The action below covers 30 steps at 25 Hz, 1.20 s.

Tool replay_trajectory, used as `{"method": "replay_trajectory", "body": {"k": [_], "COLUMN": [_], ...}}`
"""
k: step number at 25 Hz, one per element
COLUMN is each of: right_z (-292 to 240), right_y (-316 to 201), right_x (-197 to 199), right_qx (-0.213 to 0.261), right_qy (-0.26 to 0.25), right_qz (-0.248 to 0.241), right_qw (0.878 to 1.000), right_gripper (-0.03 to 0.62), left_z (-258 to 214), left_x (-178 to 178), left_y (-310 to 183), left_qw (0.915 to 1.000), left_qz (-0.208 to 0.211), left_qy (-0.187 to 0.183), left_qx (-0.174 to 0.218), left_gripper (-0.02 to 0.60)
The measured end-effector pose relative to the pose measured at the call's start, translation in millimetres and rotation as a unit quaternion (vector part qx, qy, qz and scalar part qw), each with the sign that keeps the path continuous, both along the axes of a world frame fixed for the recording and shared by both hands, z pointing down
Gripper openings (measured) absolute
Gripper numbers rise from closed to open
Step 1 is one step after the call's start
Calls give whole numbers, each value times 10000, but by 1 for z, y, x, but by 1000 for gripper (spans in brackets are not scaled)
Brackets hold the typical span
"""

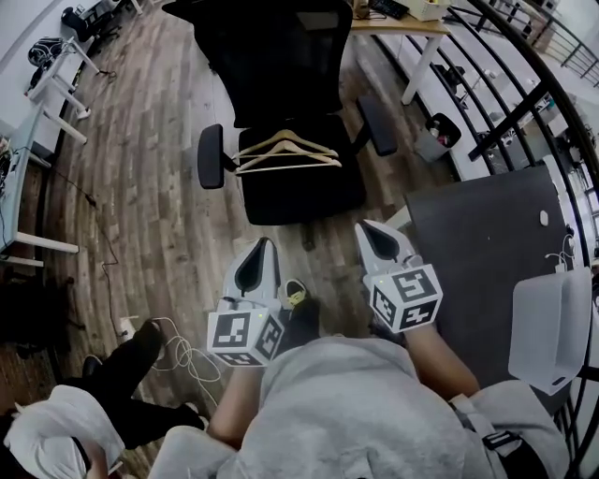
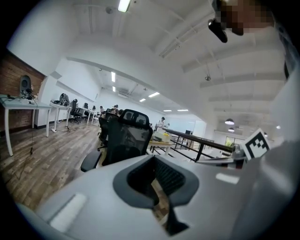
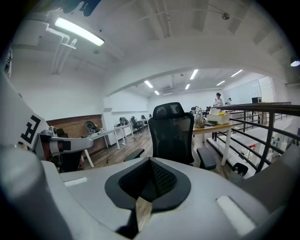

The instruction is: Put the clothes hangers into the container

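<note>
Two wooden clothes hangers lie on the seat of a black office chair in the head view. A white container stands on the dark table at the right. My left gripper and right gripper are held close to the body, short of the chair, both pointing at it. Each is shut with nothing between its jaws. In the left gripper view the left gripper faces the chair; in the right gripper view the right gripper faces the chair. Neither gripper view shows the hangers.
Wood floor surrounds the chair. A wooden desk stands behind it and a black railing runs along the right. White cable lies on the floor at the left, next to a seated person's legs.
</note>
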State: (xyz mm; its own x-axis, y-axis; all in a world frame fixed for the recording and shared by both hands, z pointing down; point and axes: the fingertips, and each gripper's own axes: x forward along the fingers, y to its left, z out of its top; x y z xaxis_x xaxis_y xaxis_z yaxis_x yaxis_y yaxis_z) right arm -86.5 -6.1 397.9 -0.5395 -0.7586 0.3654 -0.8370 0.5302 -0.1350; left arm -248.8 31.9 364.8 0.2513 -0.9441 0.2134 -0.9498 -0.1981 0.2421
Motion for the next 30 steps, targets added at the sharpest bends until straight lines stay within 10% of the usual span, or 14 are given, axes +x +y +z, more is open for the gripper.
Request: {"method": "replay_trajectory", "body": {"k": [30], "right_z": [-12], "right_y": [-119], "right_x": [-82], "right_qx": [142], "right_qy": [551], "right_qz": [378], "right_qw": [9977], "right_gripper": [-2], "left_z": [12], "left_x": [-94], "left_y": [-128], "left_qw": [9985], "left_qz": [480], "left_qy": [212], "left_qx": [-154], "left_gripper": [11]}}
